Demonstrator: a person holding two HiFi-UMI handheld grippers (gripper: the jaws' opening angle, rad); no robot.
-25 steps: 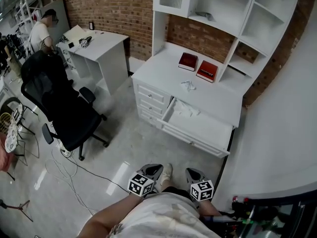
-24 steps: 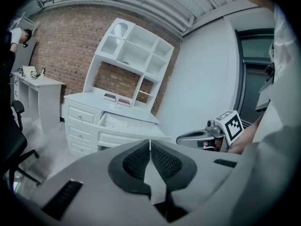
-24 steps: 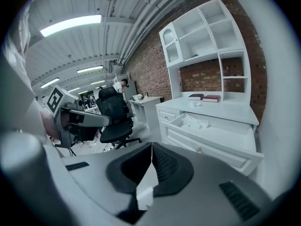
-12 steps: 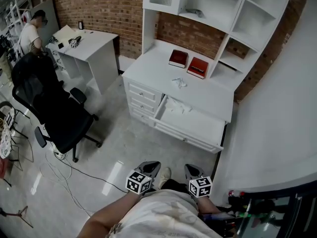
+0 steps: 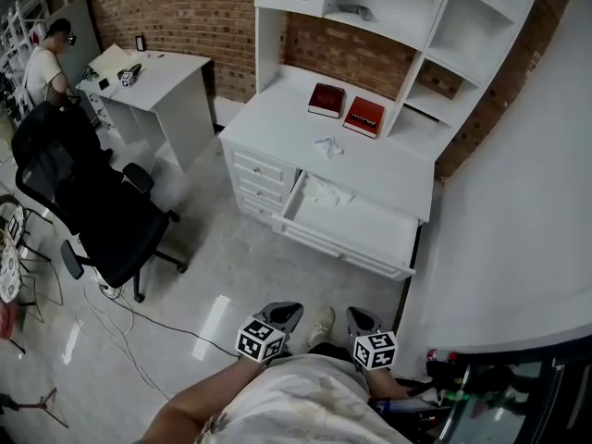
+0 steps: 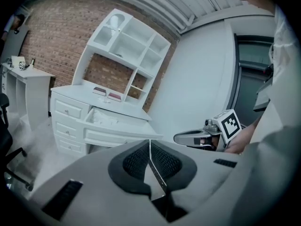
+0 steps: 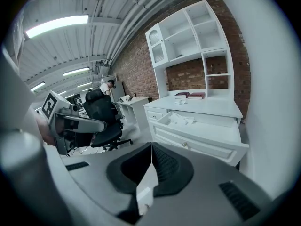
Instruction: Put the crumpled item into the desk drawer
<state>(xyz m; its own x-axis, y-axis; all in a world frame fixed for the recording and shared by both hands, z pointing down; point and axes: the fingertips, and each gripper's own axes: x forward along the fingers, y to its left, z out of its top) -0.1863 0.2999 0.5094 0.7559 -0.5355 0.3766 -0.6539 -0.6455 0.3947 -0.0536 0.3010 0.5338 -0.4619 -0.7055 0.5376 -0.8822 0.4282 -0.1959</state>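
A small white crumpled item [image 5: 327, 144] lies on the white desk top [image 5: 277, 128], in front of two red books [image 5: 326, 100]. Below it the top desk drawer [image 5: 368, 238] stands pulled out, with crumpled white paper [image 5: 321, 190] in its back left corner. My left gripper [image 5: 283, 313] and right gripper [image 5: 361, 320] are held low against my body, well short of the desk, both shut and empty. In the left gripper view the pads meet in a thin line [image 6: 150, 144], and the right gripper view shows the same [image 7: 151, 147], with the open drawer [image 7: 202, 126] ahead.
A black office chair [image 5: 92, 202] stands on the floor to the left, with cables [image 5: 120, 313] by it. A white side table [image 5: 157, 81] and a person [image 5: 46, 58] are at far left. A white wall [image 5: 518, 202] runs along the right. A shelf unit [image 5: 388, 7] tops the desk.
The desk and open drawer have shifted left and a little up in the head view as I move. Both grippers stay shut, low by my body.
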